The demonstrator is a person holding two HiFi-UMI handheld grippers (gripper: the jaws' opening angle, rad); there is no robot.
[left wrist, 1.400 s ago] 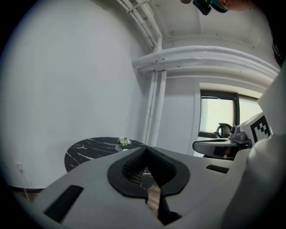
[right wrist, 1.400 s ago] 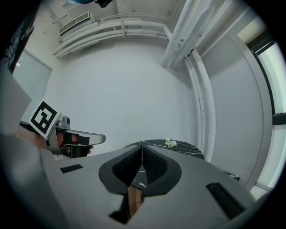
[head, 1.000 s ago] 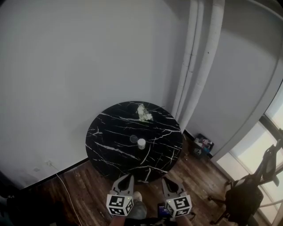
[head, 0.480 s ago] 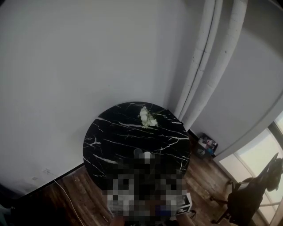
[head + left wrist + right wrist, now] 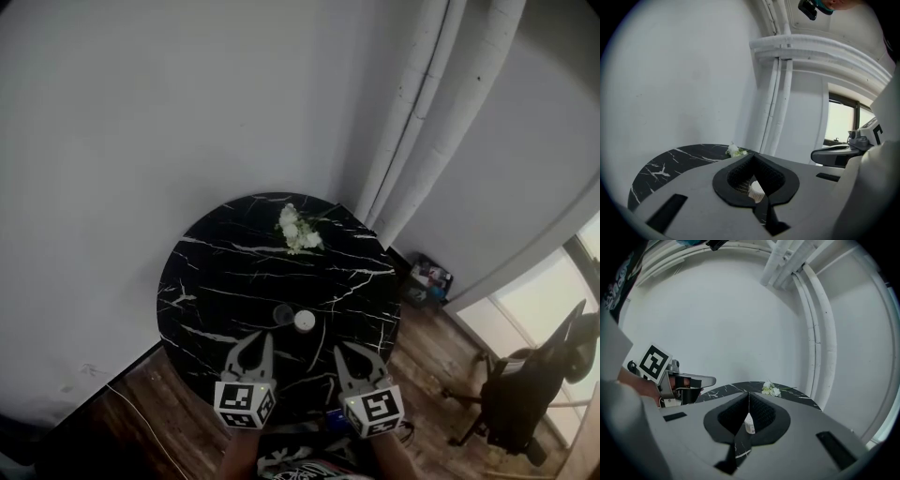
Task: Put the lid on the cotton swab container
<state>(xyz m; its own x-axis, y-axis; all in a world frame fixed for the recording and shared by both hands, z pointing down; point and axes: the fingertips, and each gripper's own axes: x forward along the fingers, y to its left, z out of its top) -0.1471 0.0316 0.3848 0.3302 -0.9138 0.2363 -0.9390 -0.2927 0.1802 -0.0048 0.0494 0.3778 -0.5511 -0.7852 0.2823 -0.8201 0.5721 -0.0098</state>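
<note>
On the round black marble table [image 5: 216, 272], the small white cotton swab container [image 5: 304, 321] stands upright. Its clear round lid [image 5: 282, 314] lies just left of it. My left gripper [image 5: 261, 337] hovers over the table's near edge, short of the lid, jaws shut and empty. My right gripper [image 5: 344, 349] hangs beside it, short and right of the container, also shut and empty. The container [image 5: 756, 190] shows through the gap in the left gripper view. The right gripper view also catches the container [image 5: 749, 423] through its gap.
A small bunch of white flowers [image 5: 298, 228] lies at the table's far side. White pipes [image 5: 417, 122] run up the wall behind. On the wooden floor at the right are a small box of items [image 5: 427, 281] and an office chair [image 5: 530, 394].
Both grippers have moved forward, from over the floor to over the table's near edge. The head view has shifted, so the table sits lower and further left.
</note>
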